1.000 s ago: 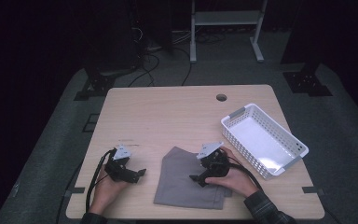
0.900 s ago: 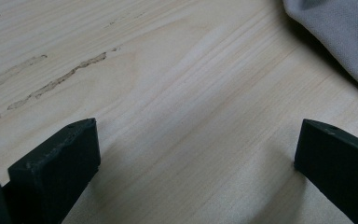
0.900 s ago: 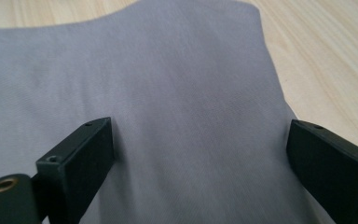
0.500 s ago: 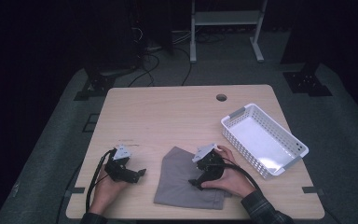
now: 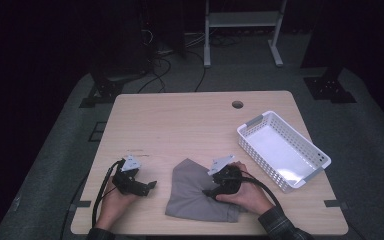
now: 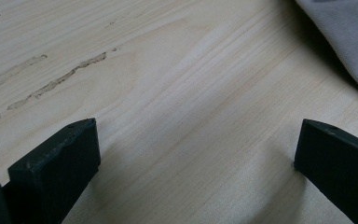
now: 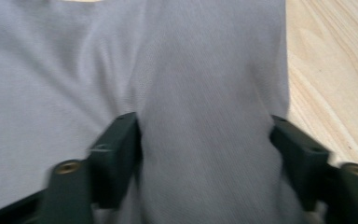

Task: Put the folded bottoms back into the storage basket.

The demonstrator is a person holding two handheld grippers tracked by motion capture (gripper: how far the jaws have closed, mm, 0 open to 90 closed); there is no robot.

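**Right gripper begins to pinch the cloth**

The wooden table [image 5: 180, 125] carries a white basket [image 5: 283, 149] at the right side and a grey cloth [image 5: 195, 192] near the front edge, between the two hands. The cloth lies flat, a little wrinkled.

The right gripper [image 7: 205, 140] is pressed down on the cloth, and its jaws have just been closing; they are half apart now, with a ridge of fabric gathering between them. I judge that a grasp is starting, not finished.

The left gripper [image 6: 191, 154] rests beside the cloth on bare wood, jaws wide apart, nothing between them.

Compared with one second ago, both hands and the cloth keep the same place.
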